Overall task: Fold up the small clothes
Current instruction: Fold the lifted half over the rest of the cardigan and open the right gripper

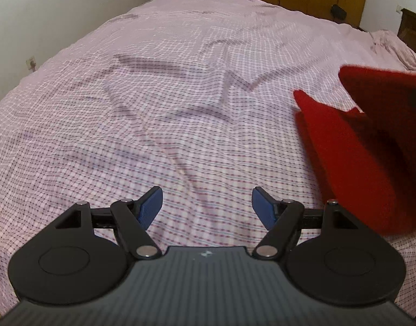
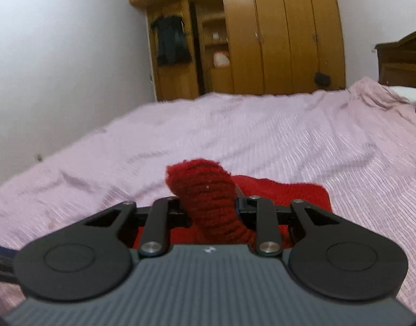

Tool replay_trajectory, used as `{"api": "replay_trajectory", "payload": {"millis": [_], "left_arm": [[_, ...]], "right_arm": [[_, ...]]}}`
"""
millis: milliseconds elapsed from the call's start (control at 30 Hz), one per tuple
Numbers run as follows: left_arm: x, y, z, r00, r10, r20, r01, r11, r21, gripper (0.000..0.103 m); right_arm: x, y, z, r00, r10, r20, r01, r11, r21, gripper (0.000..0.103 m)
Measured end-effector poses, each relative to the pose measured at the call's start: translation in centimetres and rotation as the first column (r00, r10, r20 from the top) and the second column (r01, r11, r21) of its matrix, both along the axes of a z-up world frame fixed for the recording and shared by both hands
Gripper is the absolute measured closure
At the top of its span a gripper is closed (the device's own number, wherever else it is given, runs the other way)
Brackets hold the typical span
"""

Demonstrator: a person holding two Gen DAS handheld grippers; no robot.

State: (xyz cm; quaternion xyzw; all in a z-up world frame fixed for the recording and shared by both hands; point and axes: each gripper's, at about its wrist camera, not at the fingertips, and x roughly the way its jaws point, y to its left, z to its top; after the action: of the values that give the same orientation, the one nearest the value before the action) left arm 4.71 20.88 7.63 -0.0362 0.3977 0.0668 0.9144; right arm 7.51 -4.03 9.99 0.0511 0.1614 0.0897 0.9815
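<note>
Red knit garment (image 2: 208,198), soft, light and floppy, is bunched in the clamped right tool (image 2: 210,203) above the near bed (image 2: 262,135); left tool (image 1: 207,206) apart, empty; grip edges or corners.

I count 1 red knit garment (image 2: 205,198), bunched up at 12 o'clock in my right-wrist view, also showing at 3 o'clock in the left-wrist view. 2 grippers: left gripper (image 1: 207,206) w/ 2 blue pads (image 1: 152,206), right gripper (image 2: 210,209) w/ its pads hidden by the knit. 1 bed w/ 1 pink checked sheet (image 1: 167,95). 1 wooden wardrobe (image 2: 262,32) at 12 o'clock, approx 5 door panels, can't be sure. 1 dark garment (image 2: 170,40) hanging at 11 o'clock. 1 wooden headboard (image 2: 400,59) at 2 o'clock.
</note>
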Motion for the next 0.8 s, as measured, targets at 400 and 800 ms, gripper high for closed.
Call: {"api": "replay_trajectory", "payload": {"millis": [400, 800], "left_arm": [[-0.3, 0.9, -0.3, 1.0, -0.005, -0.003, 0.005, 1.0, 0.001, 0.026], [-0.6, -0.8, 1.5, 0.999, -0.032, 0.017, 0.032, 0.999, -0.005, 0.026]], "right_arm": [[-1.0, 4.8, -4.5, 0.988, 0.113, -0.105, -0.121, 0.991, -0.064, 0.069], [-2.9, 2.1, -1.0, 0.96, 0.211, -0.183, -0.179, 0.968, 0.177, 0.04]]}}
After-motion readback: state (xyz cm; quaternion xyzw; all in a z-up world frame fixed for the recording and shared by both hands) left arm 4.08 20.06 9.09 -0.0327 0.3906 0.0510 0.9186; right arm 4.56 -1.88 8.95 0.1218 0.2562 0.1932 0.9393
